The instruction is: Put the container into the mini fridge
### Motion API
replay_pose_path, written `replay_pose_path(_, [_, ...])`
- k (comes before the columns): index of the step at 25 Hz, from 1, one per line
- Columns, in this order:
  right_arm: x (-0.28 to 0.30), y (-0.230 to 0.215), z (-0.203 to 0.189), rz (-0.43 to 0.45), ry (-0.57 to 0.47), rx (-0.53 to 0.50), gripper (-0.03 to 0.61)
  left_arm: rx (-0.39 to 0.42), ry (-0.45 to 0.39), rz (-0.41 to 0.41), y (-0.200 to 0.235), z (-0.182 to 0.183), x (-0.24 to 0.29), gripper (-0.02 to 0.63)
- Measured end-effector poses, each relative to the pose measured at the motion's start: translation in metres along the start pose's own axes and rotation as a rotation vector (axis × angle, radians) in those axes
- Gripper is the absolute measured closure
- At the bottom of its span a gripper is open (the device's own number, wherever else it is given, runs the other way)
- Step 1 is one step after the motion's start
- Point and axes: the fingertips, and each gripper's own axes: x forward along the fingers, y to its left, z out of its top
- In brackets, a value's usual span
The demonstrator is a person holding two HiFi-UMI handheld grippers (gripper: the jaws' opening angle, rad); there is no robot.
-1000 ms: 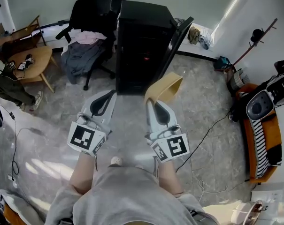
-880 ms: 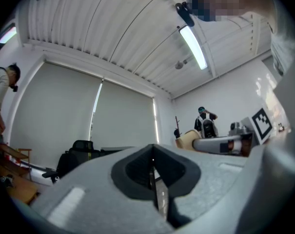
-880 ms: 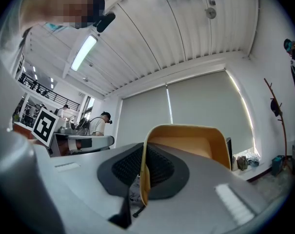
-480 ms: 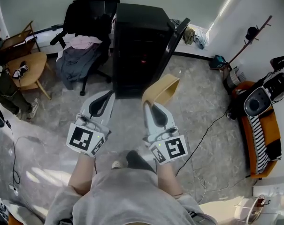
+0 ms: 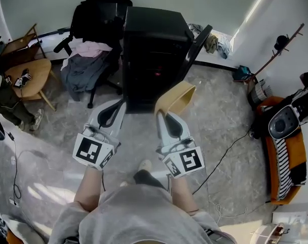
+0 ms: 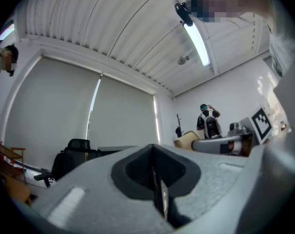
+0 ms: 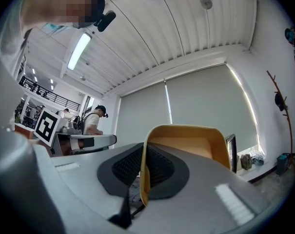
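The black mini fridge (image 5: 154,50) stands on the floor ahead, its door (image 5: 197,42) swung open to the right. My right gripper (image 5: 167,115) is shut on the wall of a tan open container (image 5: 178,96), held tilted in the air just short of the fridge. In the right gripper view the container (image 7: 186,145) rises over the shut jaws of my right gripper (image 7: 140,184), pinched by its left wall. My left gripper (image 5: 113,107) hangs beside it, shut with nothing in it; in the left gripper view the left gripper (image 6: 156,182) shows its pads pressed together.
An office chair (image 5: 95,44) draped with clothes stands left of the fridge. A wooden chair (image 5: 31,70) and a person's legs are at the far left. An orange seat with striped cloth (image 5: 283,156) and a floor cable (image 5: 222,151) lie to the right.
The person has stepped: a foot now shows lower under the grippers and the room has shifted slightly. Both grippers keep their pose, and the container stays gripped.
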Motion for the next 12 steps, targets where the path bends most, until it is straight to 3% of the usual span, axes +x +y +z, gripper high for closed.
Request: replay_pose_path(12, [0.069,-0.098,-0.004,0.083,0.012,-0.002,0.568,-0.014,-0.012,0.130,0.047,-0.015,0.098,0.614])
